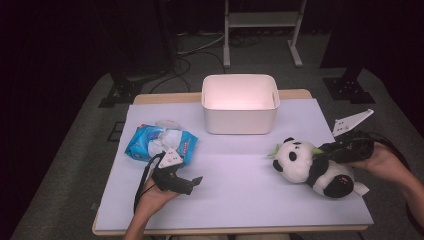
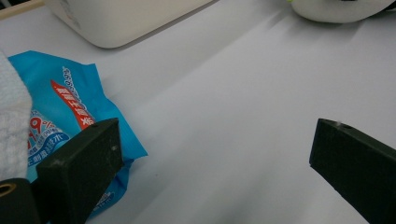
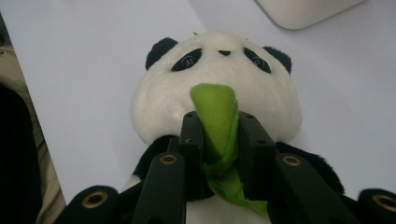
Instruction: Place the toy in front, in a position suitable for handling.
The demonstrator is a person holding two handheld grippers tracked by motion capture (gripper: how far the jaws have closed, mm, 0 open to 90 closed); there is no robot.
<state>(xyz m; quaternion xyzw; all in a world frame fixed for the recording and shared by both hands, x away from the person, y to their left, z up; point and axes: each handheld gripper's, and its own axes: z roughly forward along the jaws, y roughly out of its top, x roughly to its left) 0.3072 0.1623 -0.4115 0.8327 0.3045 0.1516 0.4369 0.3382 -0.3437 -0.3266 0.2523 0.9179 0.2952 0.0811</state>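
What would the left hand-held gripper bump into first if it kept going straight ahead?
Probably nothing soon: the left hand-held gripper points across bare table. Far ahead lies the panda, perhaps first; the white bin sits off to one side.

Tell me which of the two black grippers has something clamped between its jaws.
The right gripper: jaws pinch the plush panda's green leaf; the left gripper gapes, empty.

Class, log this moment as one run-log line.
right gripper: shut on panda's green leaf | left gripper: open, beside wipes pack | bin: empty
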